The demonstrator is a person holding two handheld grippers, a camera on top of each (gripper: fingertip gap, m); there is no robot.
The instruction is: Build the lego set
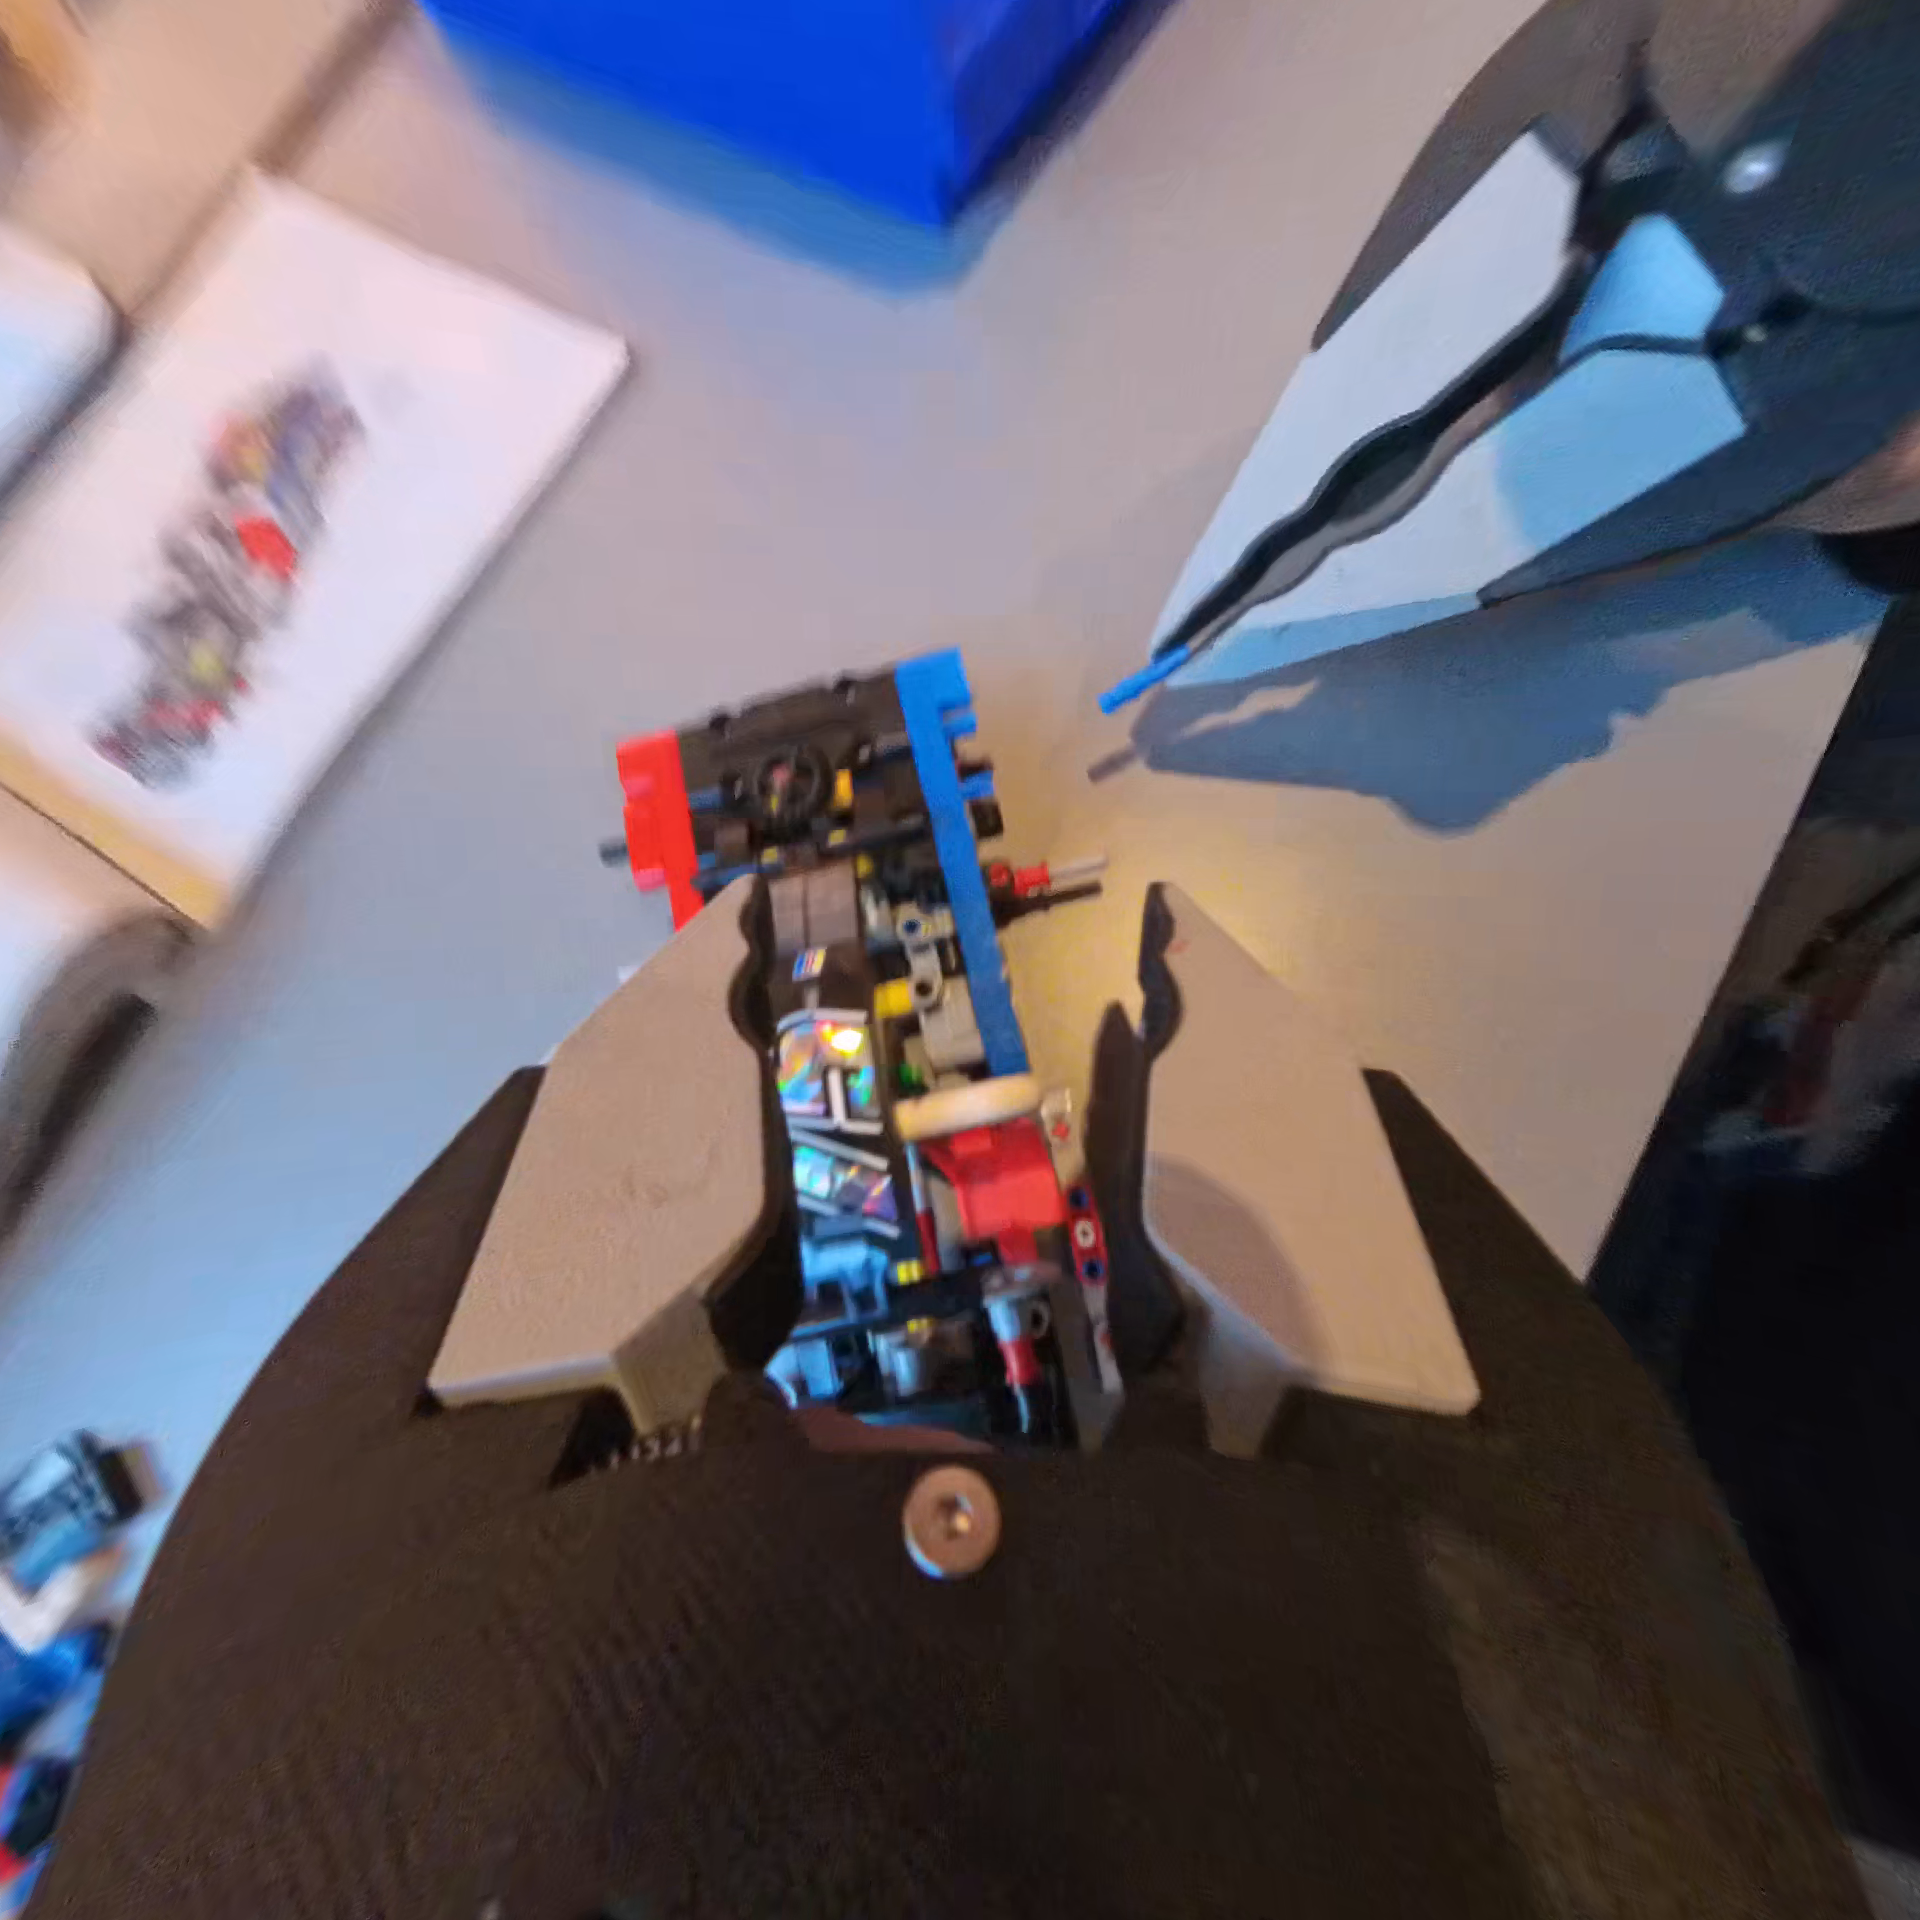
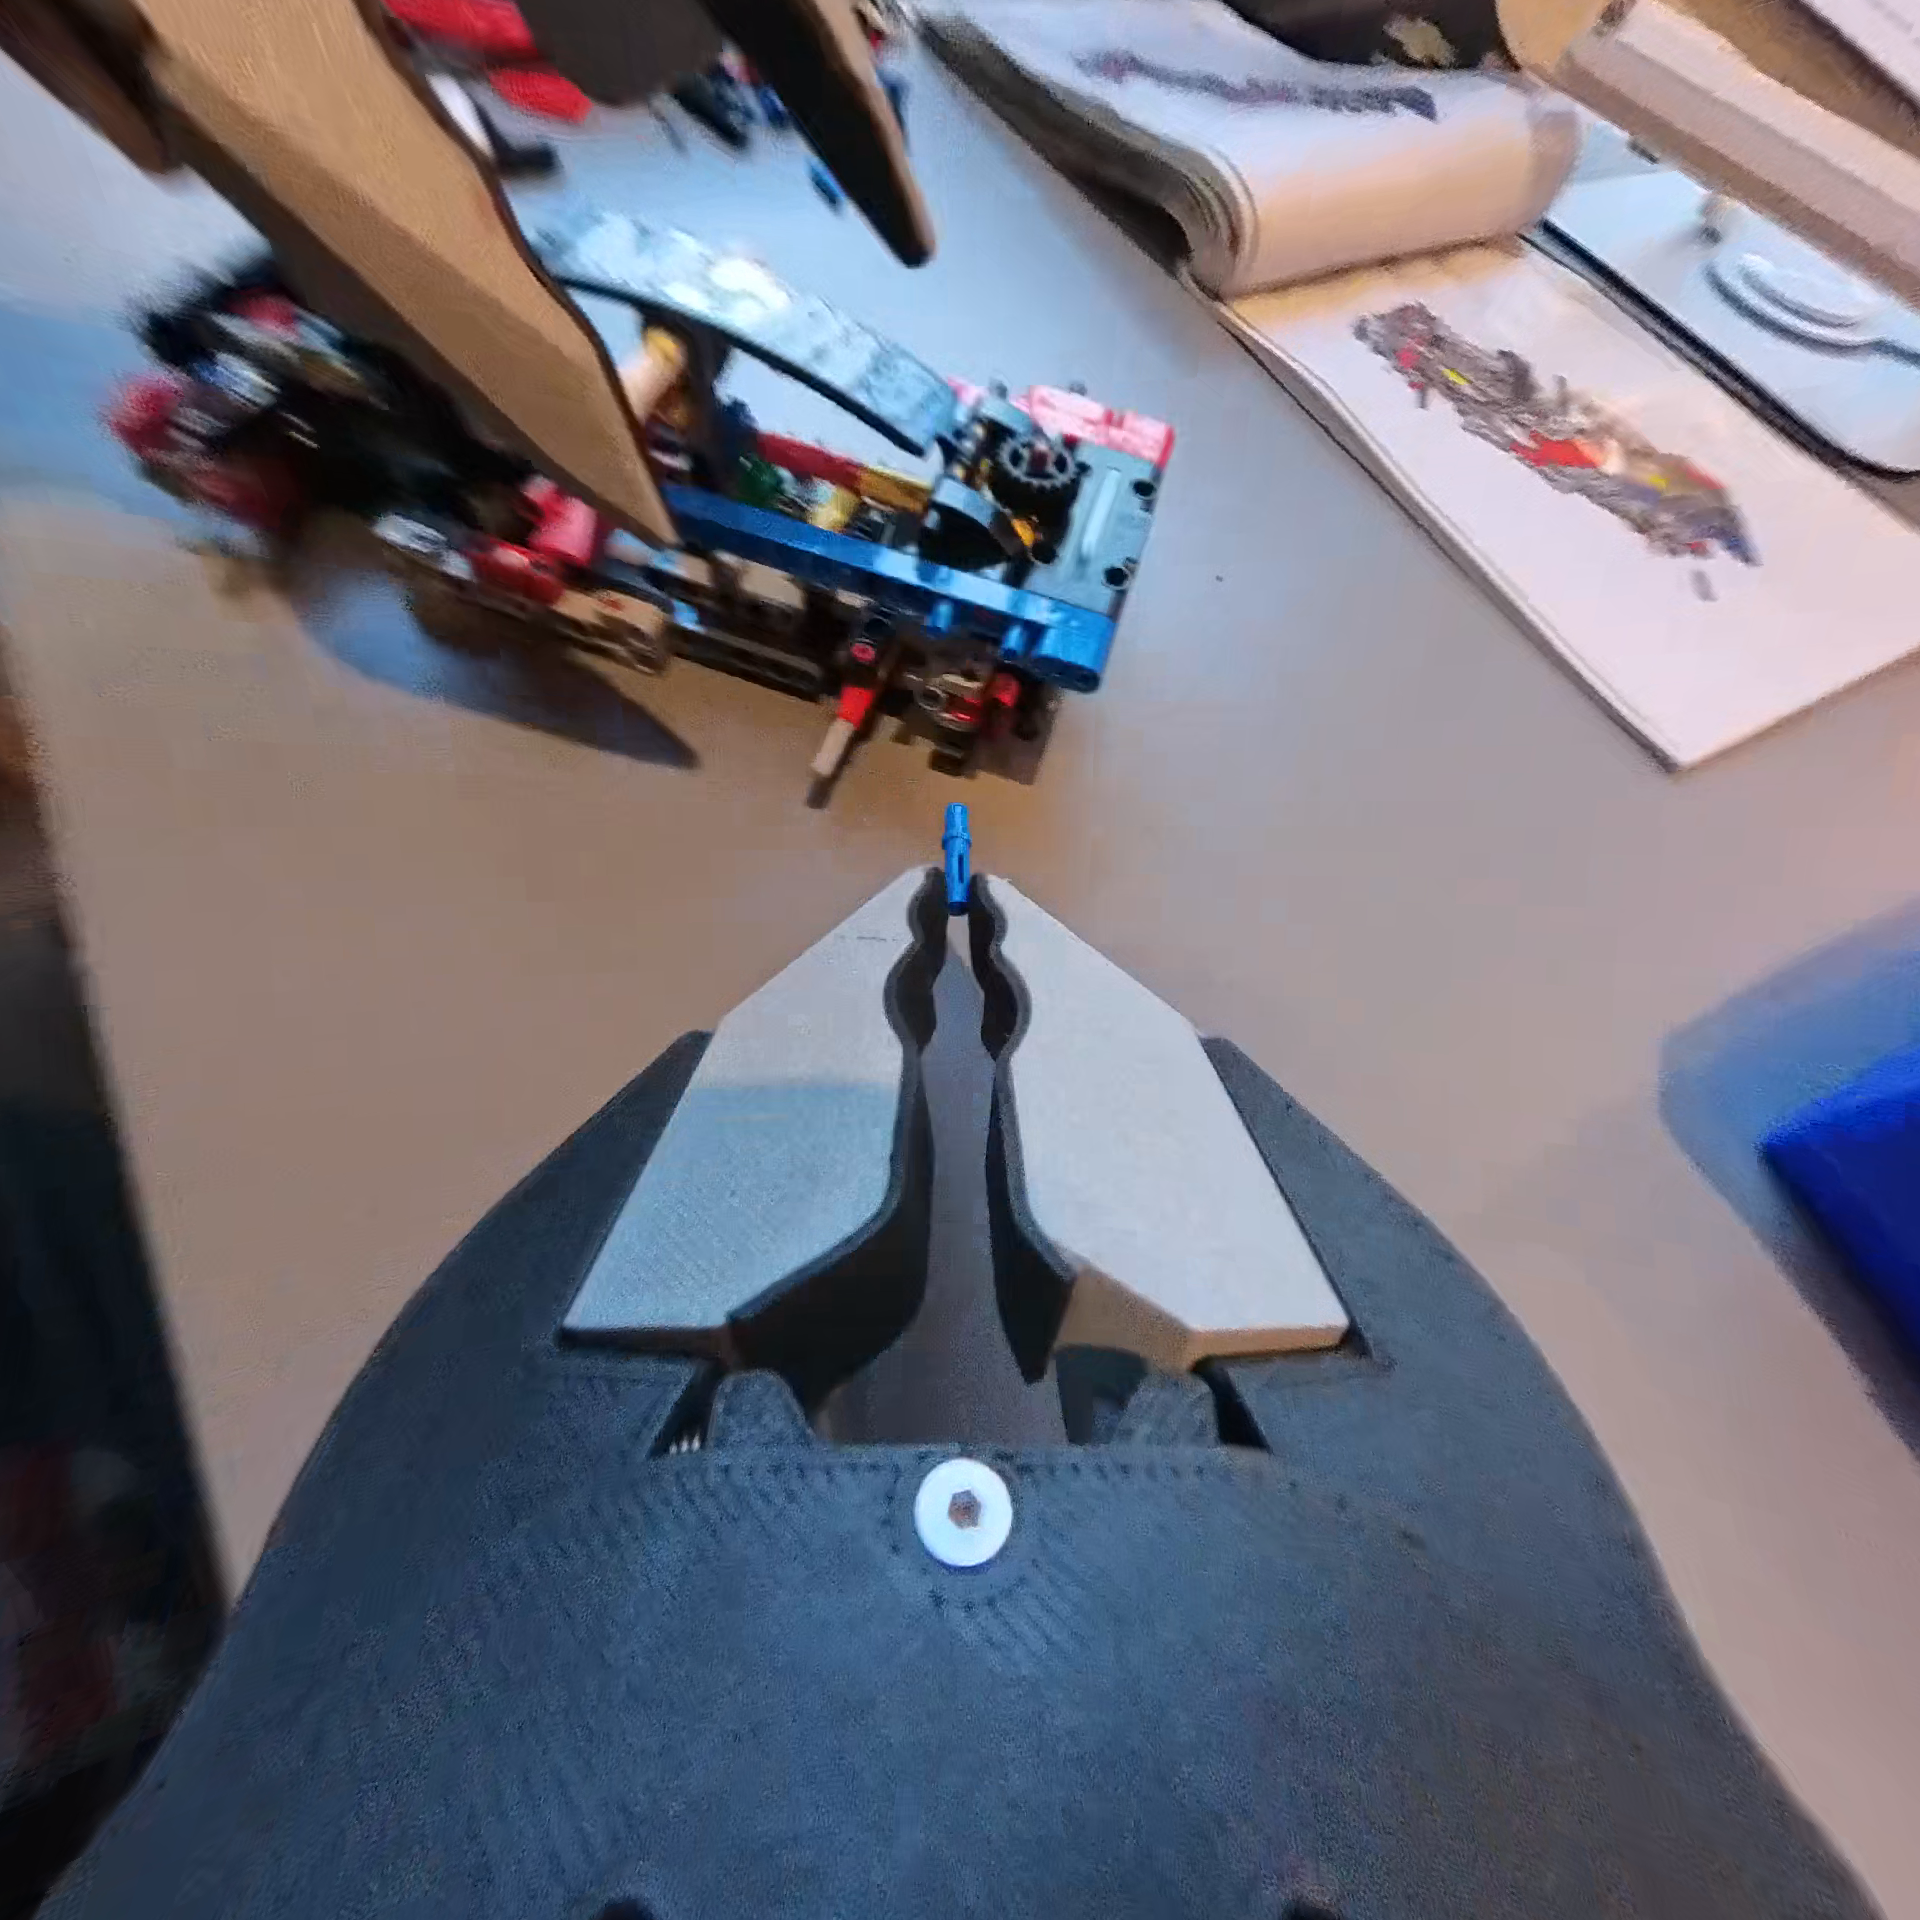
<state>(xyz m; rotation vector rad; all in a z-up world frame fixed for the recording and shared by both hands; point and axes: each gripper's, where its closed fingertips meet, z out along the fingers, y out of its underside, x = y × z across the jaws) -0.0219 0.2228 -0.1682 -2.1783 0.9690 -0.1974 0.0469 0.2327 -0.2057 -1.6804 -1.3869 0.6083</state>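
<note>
A partly built lego car chassis (image 1: pixel 831 790), black with a blue side beam and red parts, lies on the beige table. My left gripper (image 1: pixel 956 899) is shut on the chassis, one finger on each long side. In the right wrist view the chassis (image 2: pixel 883 561) lies ahead with the left gripper's fingers (image 2: pixel 436 270) across it. My right gripper (image 2: pixel 956 883) is shut on a small blue pin (image 2: pixel 956 842) that sticks out past the tips, a short way from the chassis' side with the red axles. The right gripper (image 1: pixel 1174 649) and the pin (image 1: pixel 1138 681) also show in the left wrist view.
An open instruction booklet (image 1: pixel 312 499) lies left of the chassis; it also shows in the right wrist view (image 2: pixel 1558 468). A blue box (image 1: pixel 779 83) stands at the back. Loose lego pieces (image 1: pixel 62 1507) lie at the near left. The table edge runs on the right (image 1: pixel 1621 1195). The grippers' ends are close to 9 cm from one another.
</note>
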